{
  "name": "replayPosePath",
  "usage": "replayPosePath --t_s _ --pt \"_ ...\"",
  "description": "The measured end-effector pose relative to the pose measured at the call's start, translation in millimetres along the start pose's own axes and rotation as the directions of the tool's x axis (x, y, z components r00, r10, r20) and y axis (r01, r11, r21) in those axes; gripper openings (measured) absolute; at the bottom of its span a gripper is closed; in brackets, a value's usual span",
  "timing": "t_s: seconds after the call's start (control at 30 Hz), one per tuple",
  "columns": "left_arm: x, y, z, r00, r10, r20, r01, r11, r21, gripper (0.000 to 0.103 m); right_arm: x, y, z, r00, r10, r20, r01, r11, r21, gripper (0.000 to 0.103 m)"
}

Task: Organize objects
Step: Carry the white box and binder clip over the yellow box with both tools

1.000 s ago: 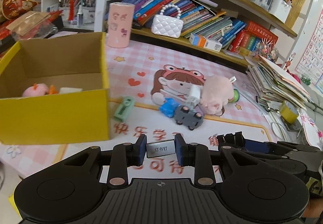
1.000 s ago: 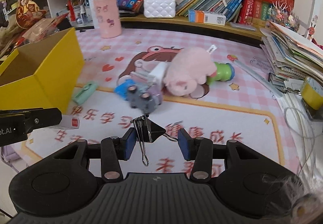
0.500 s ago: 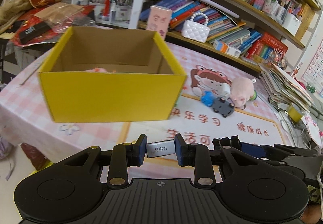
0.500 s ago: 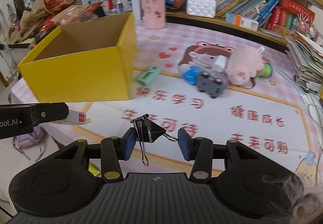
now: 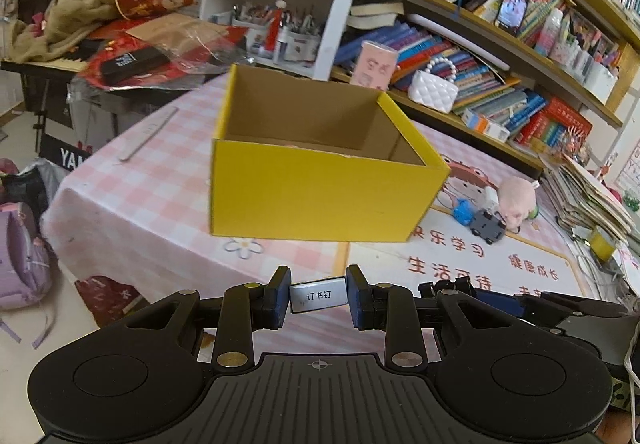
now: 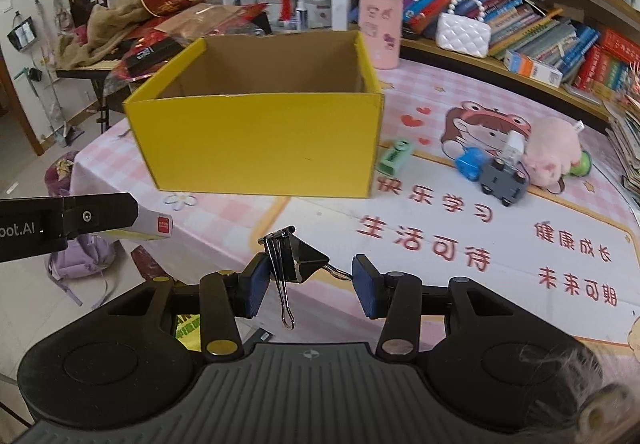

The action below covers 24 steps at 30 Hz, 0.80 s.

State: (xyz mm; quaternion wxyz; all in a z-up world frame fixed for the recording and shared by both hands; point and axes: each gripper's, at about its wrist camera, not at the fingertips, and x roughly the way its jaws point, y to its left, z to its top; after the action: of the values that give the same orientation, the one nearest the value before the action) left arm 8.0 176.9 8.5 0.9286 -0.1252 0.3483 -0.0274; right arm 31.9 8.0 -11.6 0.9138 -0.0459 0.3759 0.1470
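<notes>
My left gripper (image 5: 318,300) is shut on a small staple box (image 5: 318,299), held in front of the table's near edge. It also shows at the left of the right wrist view (image 6: 136,226). My right gripper (image 6: 306,282) is shut on a black binder clip (image 6: 296,264), whose wire handles hang down. An open yellow cardboard box (image 5: 316,200) stands on the pink table ahead of both grippers (image 6: 260,148). Its floor is hidden from here.
To the right of the box lie a green stapler (image 6: 395,155), a blue toy (image 6: 468,163), a grey toy car (image 6: 503,183) and a pink plush pig (image 6: 554,152). A pink cylinder (image 6: 379,28), a white purse (image 6: 463,34) and bookshelves stand behind. Stacked papers (image 5: 588,196) lie at the right.
Both grippers have pulled back and to the left, away from the toys. The yellow box now sits straight ahead and farther off. Both holds are unchanged.
</notes>
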Motion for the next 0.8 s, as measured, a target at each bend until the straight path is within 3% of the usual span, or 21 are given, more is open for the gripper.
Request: replayPosePath --t_s 0.27,0.57,0.8 --pt "-11 17 3 1.000 -0.003 0.024 0.003 1.000 -0.007 0.028 -3 21 3 1.000 -0.001 0.011 0.001 1.000 -0.017 0.043" --pt "-16 21 12 0.998 -0.021 0.058 0.021 1.000 -0.001 0.028 -5 19 8 0.999 -0.019 0.026 0.019 1.000 -0.002 0.043" --pt "-13 14 49 0.989 -0.035 0.142 0.032 0.999 0.024 0.028 -7 7 42 0.992 -0.029 0.126 0.024 0.999 0.041 0.043"
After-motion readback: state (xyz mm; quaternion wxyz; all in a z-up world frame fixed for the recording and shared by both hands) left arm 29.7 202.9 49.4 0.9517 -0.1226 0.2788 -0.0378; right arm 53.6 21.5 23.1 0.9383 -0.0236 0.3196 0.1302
